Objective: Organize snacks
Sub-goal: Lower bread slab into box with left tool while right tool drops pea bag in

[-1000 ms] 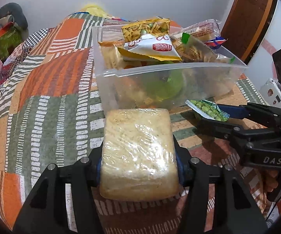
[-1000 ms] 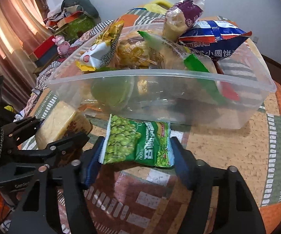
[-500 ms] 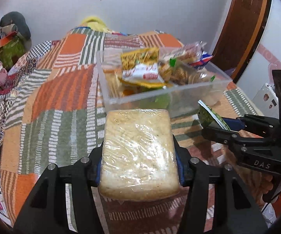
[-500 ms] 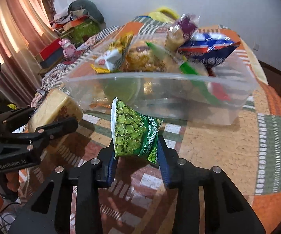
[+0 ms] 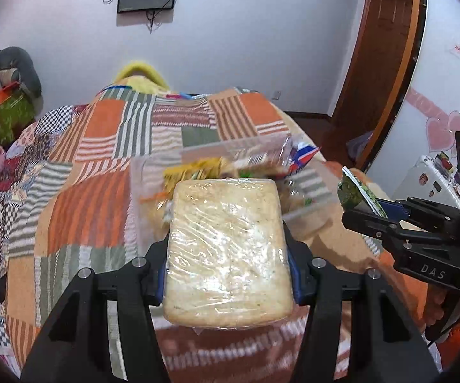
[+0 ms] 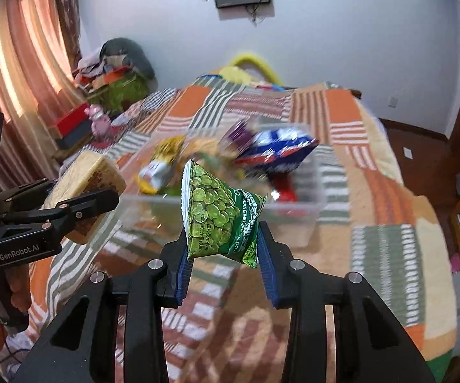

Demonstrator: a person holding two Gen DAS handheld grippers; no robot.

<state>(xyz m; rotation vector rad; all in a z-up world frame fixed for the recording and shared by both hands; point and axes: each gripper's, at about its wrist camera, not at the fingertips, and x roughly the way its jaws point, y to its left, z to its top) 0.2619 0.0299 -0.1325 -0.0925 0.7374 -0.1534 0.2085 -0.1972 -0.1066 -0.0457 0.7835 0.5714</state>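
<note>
The left tongs (image 5: 228, 274) grip a plastic-wrapped slab of bread (image 5: 228, 249) by its two long sides, held in the air above the bed (image 5: 79, 198), near its front edge. The right tongs (image 6: 223, 255) pinch the lower corner of a green pea packet (image 6: 220, 214), which stands crumpled and tilted above them. Ahead of both, toward the middle of the bed, sits the clear plastic bin (image 6: 306, 206), already heaped with snack bags; a blue biscuit bag (image 6: 277, 154) rides above its rim.

The risks, as I judge them: the pea packet is caught only by a corner of slick film, so a quick swing could let it slide out short of the bin. The bread wrap is smooth and the loaf soft, so squeezing harder would crush it while a loose hold may let it slip. The bin is piled high, so anything dropped on top could roll off onto the patchwork quilt (image 6: 389, 191) or knock the blue bag over the rim. Both tongs travel close together and could collide at the bin.
</note>
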